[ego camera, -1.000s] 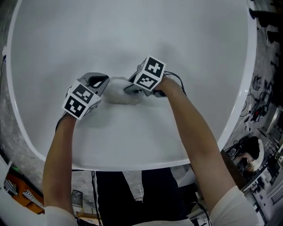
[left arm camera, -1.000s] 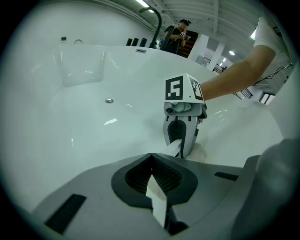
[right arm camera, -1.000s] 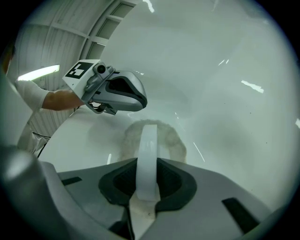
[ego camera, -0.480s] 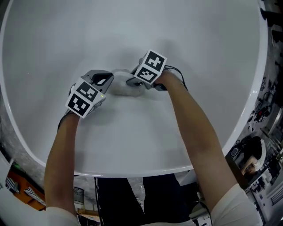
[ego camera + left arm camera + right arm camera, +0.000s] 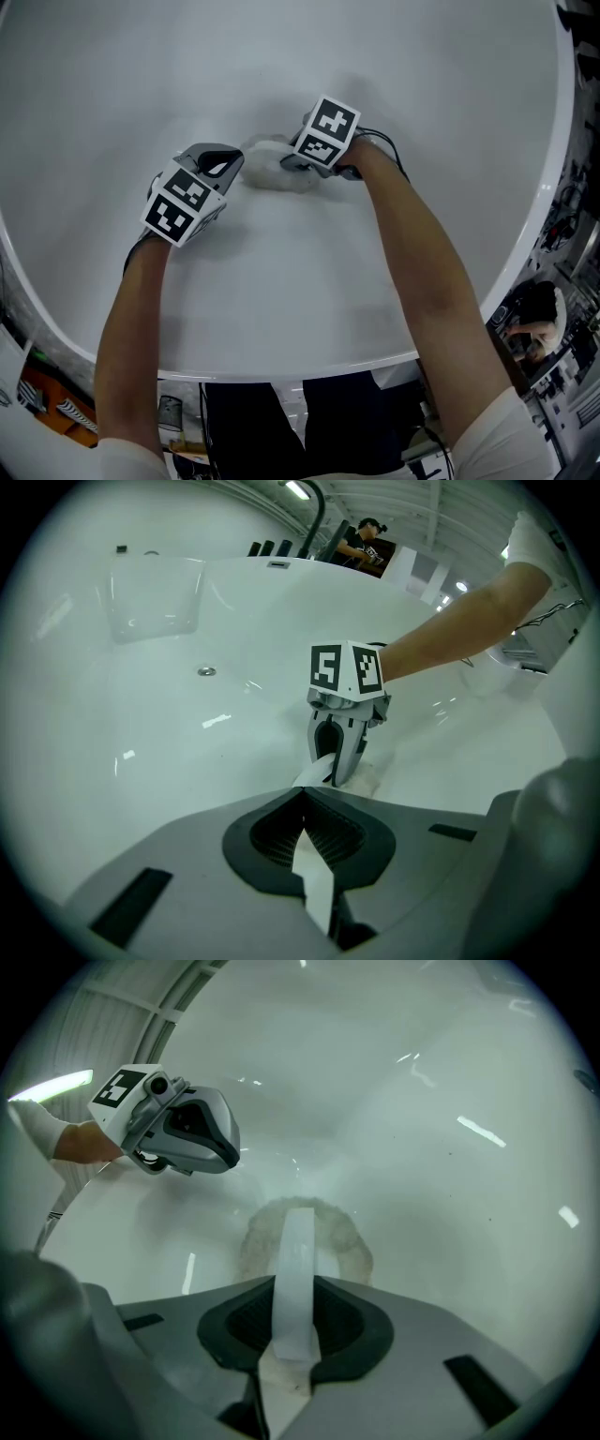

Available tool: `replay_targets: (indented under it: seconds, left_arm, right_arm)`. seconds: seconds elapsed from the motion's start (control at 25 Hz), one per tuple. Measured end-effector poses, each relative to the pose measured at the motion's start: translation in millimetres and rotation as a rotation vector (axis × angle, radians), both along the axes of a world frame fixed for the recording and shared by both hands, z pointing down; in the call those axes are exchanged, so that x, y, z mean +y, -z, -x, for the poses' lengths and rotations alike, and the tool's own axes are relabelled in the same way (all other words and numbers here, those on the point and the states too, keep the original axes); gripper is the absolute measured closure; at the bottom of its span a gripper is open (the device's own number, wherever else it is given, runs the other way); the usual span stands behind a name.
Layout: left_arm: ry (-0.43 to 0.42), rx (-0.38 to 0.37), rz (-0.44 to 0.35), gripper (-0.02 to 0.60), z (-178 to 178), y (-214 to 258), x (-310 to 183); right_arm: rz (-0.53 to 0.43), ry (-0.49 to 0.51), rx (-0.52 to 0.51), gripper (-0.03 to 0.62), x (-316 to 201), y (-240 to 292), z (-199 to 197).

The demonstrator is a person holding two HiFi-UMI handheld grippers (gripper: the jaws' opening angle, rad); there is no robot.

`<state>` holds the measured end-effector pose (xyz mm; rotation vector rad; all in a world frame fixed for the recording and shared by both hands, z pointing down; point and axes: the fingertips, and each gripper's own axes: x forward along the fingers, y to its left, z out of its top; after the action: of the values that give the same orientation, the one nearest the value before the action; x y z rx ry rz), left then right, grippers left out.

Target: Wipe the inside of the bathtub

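Cloth point(image 5: 269, 171): small white wad, lying on the floor of the bathtub point(image 5: 281, 354), roughly mid-basin. In the head view it is reading slightly longer across than deep, its long axis running left to right between the two tools. In the right gripper view it is showing as a rounded pad with a fuzzy edge and a matt, fibrous nap, greyish against the gloss around it.

Right tongs point(image 5: 289, 167): jaws are sitting together, clamping the cloth, with a tuft of fabric showing between them near their base. The tips are pointing down into the wad and away from the person. The jaws and the marker cube are covering much of the cloth's right side.

Left tongs point(image 5: 234, 174): jaws are lying together with no fabric showing between them. The tips are aiming at the cloth's left edge. Whether they are touching it, I cannot tell.

The tub is presenting as white, smooth and glossy, an oval shell. Its long axis is running away from the person. The near rim is curving across the bottom of the head view, and the far end is being cut off by the frame. Light streaks are glinting on the walls. A small round metal drain point(image 5: 206, 671) is sitting in the floor. Bare forearms are reaching in over the rim. Clutter beyond the right rim is staying too small to identify.
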<state>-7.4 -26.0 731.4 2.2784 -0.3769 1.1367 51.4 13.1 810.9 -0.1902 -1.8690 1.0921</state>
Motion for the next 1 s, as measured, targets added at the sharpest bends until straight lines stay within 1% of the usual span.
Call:
replay_targets:
  seconds: [0.24,0.44,0.72,1.0]
  left_arm:
    - [-0.027,0.005,0.014,0.574,-11.9,0.6,11.9]
    - [-0.033,0.013,0.021,0.574,-33.6,2.9,13.3]
    - [-0.023,0.028,0.037,0.574,-45.5,19.7,19.2]
    - [-0.028,0.035,0.04,0.574,-36.6,55.6,27.8]
  right_arm:
    - [0.008,0.005,0.05,0.502,8.5,-3.2,-34.9]
    - [0.007,0.024,0.047,0.502,11.4,1.8,-58.1]
    - [0.004,0.02,0.016,0.502,20.8,26.3,-58.0]
    - [-0.002,0.022,-0.021,0.501,32.1,72.0,-39.8]
